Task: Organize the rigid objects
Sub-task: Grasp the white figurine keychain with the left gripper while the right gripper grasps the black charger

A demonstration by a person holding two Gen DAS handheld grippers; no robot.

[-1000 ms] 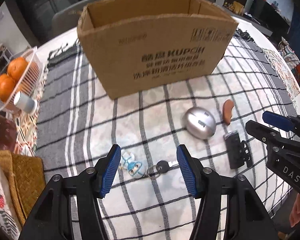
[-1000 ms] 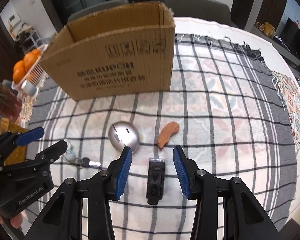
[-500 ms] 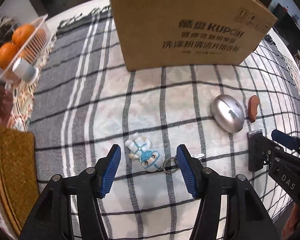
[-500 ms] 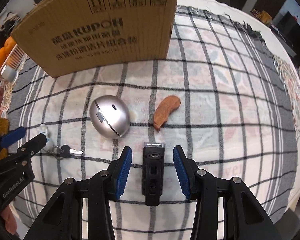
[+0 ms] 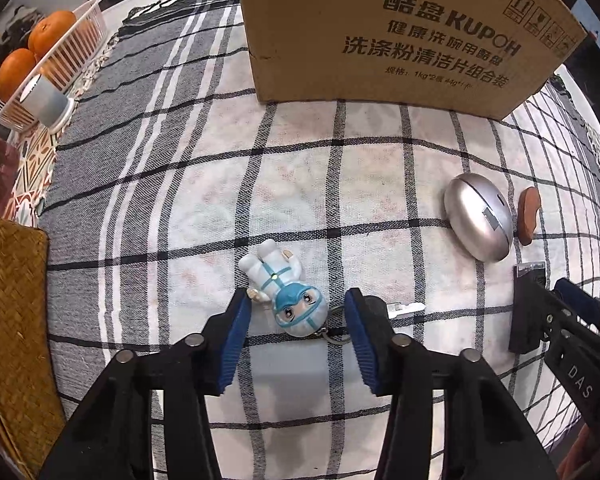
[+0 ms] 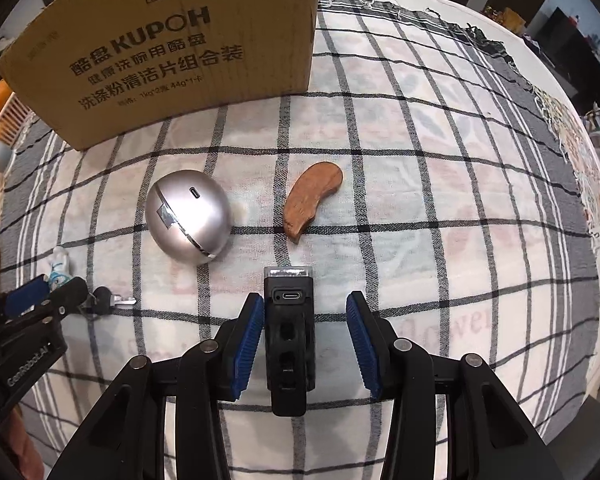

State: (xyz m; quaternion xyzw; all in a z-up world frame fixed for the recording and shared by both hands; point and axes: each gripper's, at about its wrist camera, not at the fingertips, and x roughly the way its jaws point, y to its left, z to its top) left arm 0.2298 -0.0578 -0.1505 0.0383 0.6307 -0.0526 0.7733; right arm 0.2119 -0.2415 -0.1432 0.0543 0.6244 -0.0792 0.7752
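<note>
Figurine keychain [image 5: 286, 288]: white-and-blue – lying flat between left gripper [image 5: 296, 312] jaws, just narrowing, untouched.
Black device [image 6: 289, 332]: USB port – right gripper [image 6: 305, 320] astride, ungripped.

Matt metallic shell [image 6: 188, 216], perhaps plastic

Round worktop [image 6: 452, 4] under a checked cloth [image 5: 204, 184]. Woven mat [image 5: 8, 300] at 9 o'clock, fruit basket [image 5: 76, 40] at 10 o'clock; dark cabinets [image 6: 572, 52] at 2 o'clock beyond the worktop.

One cardboard box [image 5: 400, 36], two oranges [image 5: 32, 56], one figurine keychain [image 5: 288, 292], one silver shell [image 6: 188, 216].
</note>
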